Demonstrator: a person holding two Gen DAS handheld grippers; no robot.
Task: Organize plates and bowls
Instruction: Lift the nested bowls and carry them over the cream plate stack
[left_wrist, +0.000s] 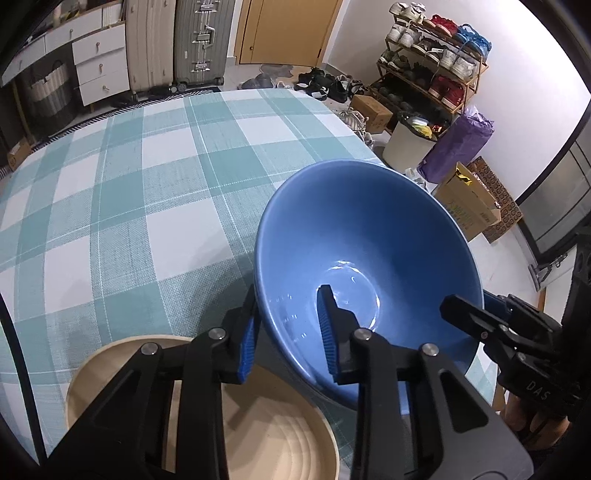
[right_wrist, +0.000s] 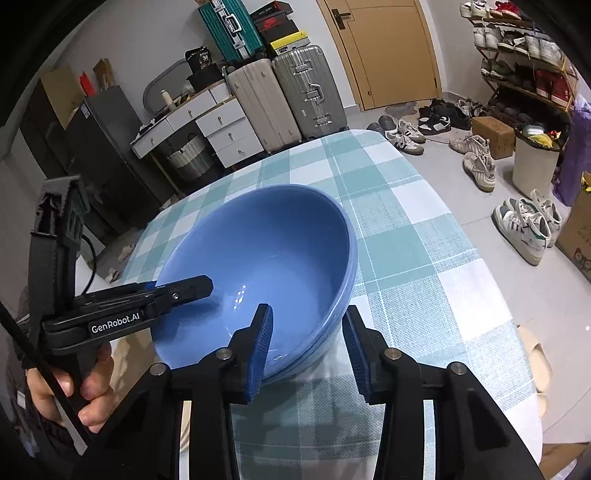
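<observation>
Both grippers straddle the rim of the blue bowl (left_wrist: 369, 258) near the table's right edge.

I see the left gripper (left_wrist: 290, 332) with one finger outside the bowl wall and one inside; the pads look closed onto the near rim, gripping it. My right gripper (right_wrist: 308, 350) brackets the opposite rim the same way, but a visible gap separates its outer pad from the wall, so I note it as not yet clamped. In the right wrist view the bowl shows layered rims, as if stacked; I cannot tell how many. The bowl sits tilted over the checked tablecloth (left_wrist: 147, 184), close to the table's right edge, with the floor just beyond. A beige plate (left_wrist: 280, 439) lies just beside it, under my left gripper, at the near edge. The cloth to the left and far side lies open.
</observation>
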